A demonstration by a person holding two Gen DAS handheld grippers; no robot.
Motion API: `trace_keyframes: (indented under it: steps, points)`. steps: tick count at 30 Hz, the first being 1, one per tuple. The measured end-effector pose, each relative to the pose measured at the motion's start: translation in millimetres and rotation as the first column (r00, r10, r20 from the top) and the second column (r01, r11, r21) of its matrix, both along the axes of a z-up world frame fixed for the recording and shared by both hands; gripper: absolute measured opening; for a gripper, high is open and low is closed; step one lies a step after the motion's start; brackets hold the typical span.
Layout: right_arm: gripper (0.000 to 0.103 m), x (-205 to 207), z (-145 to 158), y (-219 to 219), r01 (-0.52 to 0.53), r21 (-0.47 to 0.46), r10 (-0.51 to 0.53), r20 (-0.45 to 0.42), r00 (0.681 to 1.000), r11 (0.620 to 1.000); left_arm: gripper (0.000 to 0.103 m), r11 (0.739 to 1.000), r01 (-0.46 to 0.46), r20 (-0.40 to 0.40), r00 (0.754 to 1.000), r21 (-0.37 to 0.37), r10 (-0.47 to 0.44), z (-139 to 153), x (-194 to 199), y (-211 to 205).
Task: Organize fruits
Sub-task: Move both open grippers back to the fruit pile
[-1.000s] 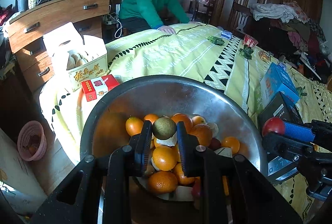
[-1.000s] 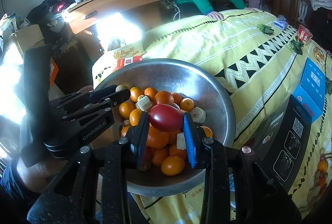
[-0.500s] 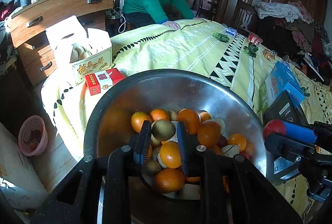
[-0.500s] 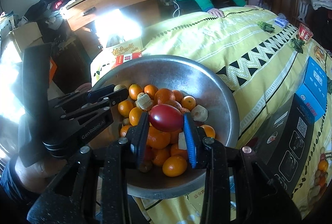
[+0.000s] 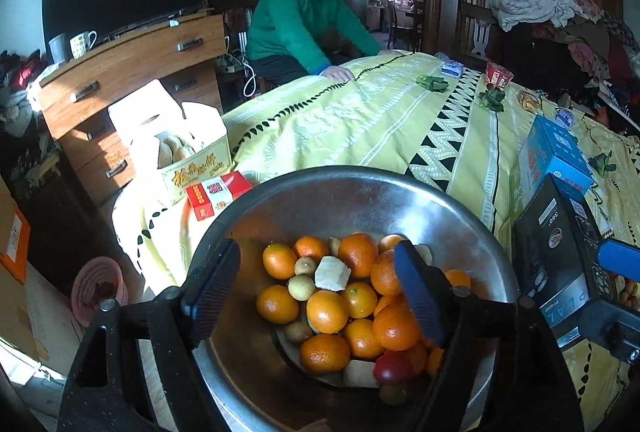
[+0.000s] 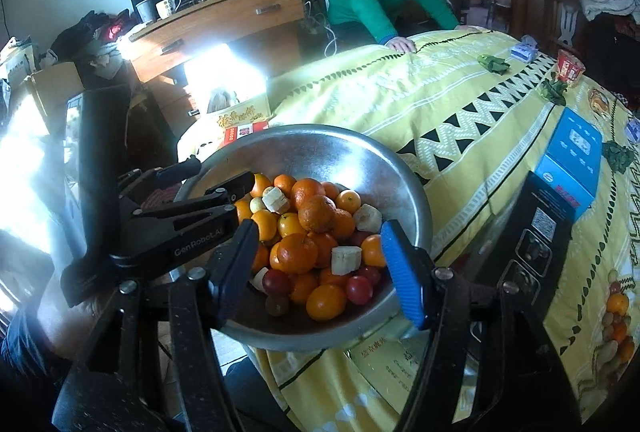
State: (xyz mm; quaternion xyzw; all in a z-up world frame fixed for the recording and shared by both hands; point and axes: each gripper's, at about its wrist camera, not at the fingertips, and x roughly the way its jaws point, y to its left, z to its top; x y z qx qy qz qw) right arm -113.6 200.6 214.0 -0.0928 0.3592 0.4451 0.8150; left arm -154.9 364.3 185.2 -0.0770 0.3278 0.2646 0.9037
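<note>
Both fruits have left the jaws since the earlier frames: the greenish-brown one that the left gripper (image 5: 316,284) pinched and the red one that the right gripper (image 6: 320,264) pinched are no longer between the pads. Each pair of jaws has just been opening and now stands wide, with nothing between them. Below them lies the fruit pile: oranges (image 5: 326,311), small brownish fruits (image 5: 299,287), pale cut chunks (image 6: 346,260) and dark red fruits (image 6: 359,290), all heaped inside the metal bowl (image 6: 320,139). Which of the red fruits was dropped I cannot tell. From the right wrist view the left gripper reaches over the bowl's left rim. The bowl sits on a yellow patterned cloth (image 6: 460,111), with a black box (image 5: 560,232) and a blue box (image 6: 572,159) just beside it on the right, and a red packet (image 5: 218,191) behind it. A person in a green sweater (image 5: 296,27) leans a hand on the far edge.
</note>
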Motion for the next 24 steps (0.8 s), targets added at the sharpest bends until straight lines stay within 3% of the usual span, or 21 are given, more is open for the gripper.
trace_keyframes:
  steps: [4,18,24]
  points:
    - [0.067,-3.4,1.6,-46.4,0.072,0.016,-0.072,-0.001,0.997,0.997,0.092,0.998,0.043,0.023,0.999,0.041,-0.044,20.9,11.2,-28.7]
    - [0.075,-4.6,-16.2,-163.1,0.288,0.034,-0.286,-0.054,0.957,0.957,0.092,0.968,0.223,0.024,0.974,0.111,-0.227,44.1,49.0,-139.7]
    - [0.076,-10.0,-37.9,-211.3,0.36,0.042,-0.355,-0.096,0.93,0.932,0.092,0.939,0.326,0.015,0.944,0.112,-0.329,44.3,59.5,-190.6]
